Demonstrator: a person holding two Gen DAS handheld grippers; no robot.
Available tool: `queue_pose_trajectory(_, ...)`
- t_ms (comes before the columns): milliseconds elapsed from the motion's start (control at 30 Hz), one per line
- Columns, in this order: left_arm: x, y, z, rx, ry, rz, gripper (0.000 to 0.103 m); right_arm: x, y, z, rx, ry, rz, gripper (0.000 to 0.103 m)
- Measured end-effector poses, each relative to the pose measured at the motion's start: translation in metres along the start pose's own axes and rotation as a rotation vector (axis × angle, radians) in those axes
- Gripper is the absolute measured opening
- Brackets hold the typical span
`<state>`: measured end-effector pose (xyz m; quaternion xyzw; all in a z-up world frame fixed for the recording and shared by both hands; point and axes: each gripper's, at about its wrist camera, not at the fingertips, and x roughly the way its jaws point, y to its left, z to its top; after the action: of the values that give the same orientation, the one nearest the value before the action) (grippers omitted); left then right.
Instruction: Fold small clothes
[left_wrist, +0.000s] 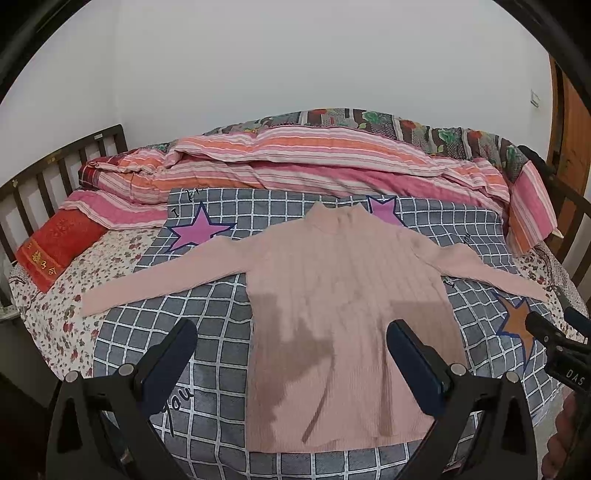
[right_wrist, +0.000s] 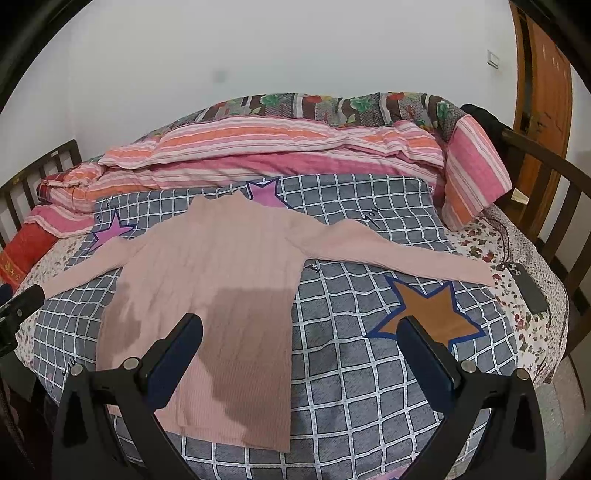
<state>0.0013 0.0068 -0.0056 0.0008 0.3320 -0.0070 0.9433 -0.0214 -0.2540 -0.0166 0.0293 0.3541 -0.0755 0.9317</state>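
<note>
A small pink ribbed sweater (left_wrist: 343, 295) lies flat and face up on a grey checked blanket (left_wrist: 207, 332), sleeves spread to both sides, collar at the far end. It also shows in the right wrist view (right_wrist: 218, 273). My left gripper (left_wrist: 291, 332) is open and empty, held above the sweater's lower half. My right gripper (right_wrist: 301, 326) is open and empty, above the sweater's right hem edge and the blanket (right_wrist: 369, 369). The right gripper's tip shows at the right edge of the left wrist view (left_wrist: 546, 332).
A striped pink and orange quilt (left_wrist: 295, 162) is bunched along the far side of the bed. A red pillow (left_wrist: 55, 247) lies at the left. A dark phone (right_wrist: 528, 288) lies near the right sleeve end. Wooden bed rails (right_wrist: 554, 192) stand at both sides.
</note>
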Motion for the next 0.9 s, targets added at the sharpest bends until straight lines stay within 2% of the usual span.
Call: queue_pose_trajectory(900,-0.001,-0.010,0.001,-0.002,-0.001,0.005,0.103,-0.001,-0.012,0.005,0.015,-0.009,0.003,0.103)
